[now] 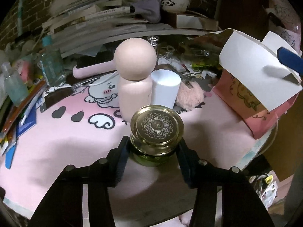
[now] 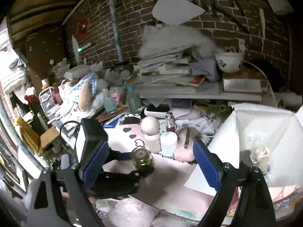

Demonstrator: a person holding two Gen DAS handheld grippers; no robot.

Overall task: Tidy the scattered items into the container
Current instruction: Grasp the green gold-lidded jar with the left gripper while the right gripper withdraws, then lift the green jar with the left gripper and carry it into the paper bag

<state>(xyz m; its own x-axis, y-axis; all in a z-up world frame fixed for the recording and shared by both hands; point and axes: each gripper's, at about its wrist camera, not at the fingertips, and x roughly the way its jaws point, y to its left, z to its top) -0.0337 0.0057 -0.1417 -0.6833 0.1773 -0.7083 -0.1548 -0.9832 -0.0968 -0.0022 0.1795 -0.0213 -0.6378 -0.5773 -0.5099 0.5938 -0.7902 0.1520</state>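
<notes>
A small glass jar with a gold flower-patterned lid (image 1: 157, 126) stands on the pink mat (image 1: 62, 147). My left gripper (image 1: 152, 145) is shut on it, one black finger pressed to each side below the lid. The right wrist view shows the same jar (image 2: 142, 157) held in those black fingers. My right gripper (image 2: 149, 144) is open with blue pads (image 2: 206, 162) and nothing between them; one blue finger (image 1: 289, 60) shows over the container. The container, a pink box with white flaps open (image 1: 255, 79), stands at the right, a clear packet (image 2: 259, 151) inside.
Behind the jar stand a pink bottle with a round cap (image 1: 135, 79) and a white cylinder (image 1: 164, 89), with a pink fluffy item (image 1: 189, 96) beside them. Books, bottles (image 1: 51, 66), a brush and cables crowd the back and left. The mat's front edge is near.
</notes>
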